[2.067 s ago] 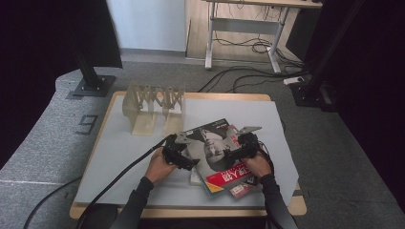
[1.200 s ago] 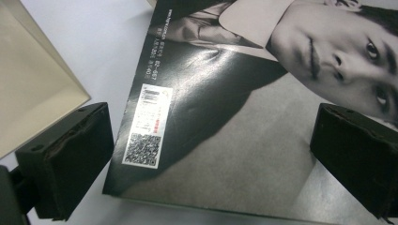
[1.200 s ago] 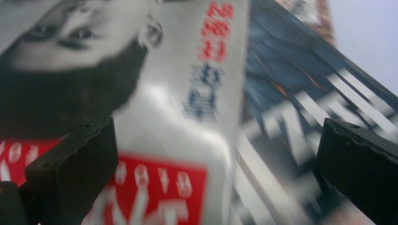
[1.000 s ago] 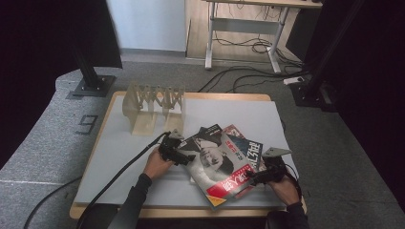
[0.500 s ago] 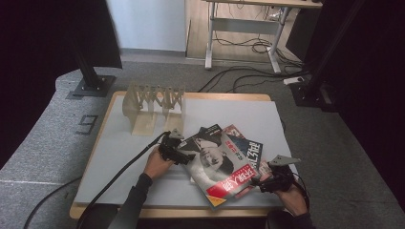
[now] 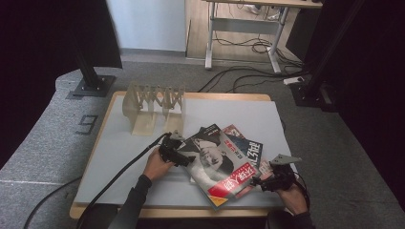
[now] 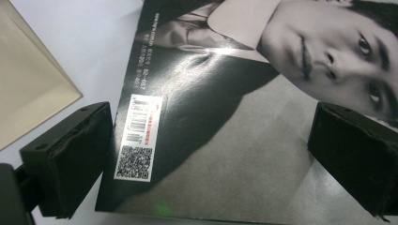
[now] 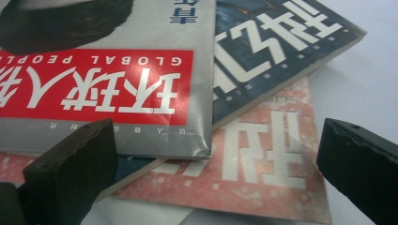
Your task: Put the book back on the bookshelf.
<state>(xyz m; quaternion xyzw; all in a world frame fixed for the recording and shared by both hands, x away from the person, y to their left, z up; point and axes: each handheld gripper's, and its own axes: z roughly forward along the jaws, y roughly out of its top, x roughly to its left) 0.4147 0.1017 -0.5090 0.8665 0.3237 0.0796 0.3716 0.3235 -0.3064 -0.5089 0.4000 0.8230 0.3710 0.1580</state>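
Three magazines lie fanned in a loose pile on the table. On top is a grey one with a portrait and a red title block (image 6: 216, 166) (image 7: 225, 140) (image 8: 108, 89). Under it sits a dark blue one (image 6: 248, 149) (image 8: 272, 51), and lowest a pink-red one (image 6: 232, 131) (image 8: 263, 164). My left gripper (image 6: 179, 155) (image 7: 211, 164) is open at the top magazine's left edge, jaws spread over its barcode corner. At the pile's right corner my right gripper (image 6: 260, 181) (image 8: 211, 173) is open, jaws either side of the stacked corners, nothing gripped.
A pale zigzag file rack (image 6: 153, 107) stands at the back left of the white table mat (image 6: 119, 143); its base (image 7: 28, 79) shows beside my left gripper. Cables trail off the front left. The table's front edge (image 6: 167, 212) lies close to both hands.
My right gripper has drawn back from the pile's middle to its right corner near the table's edge. The magazines have fanned out more. My left gripper has stayed at the left edge.
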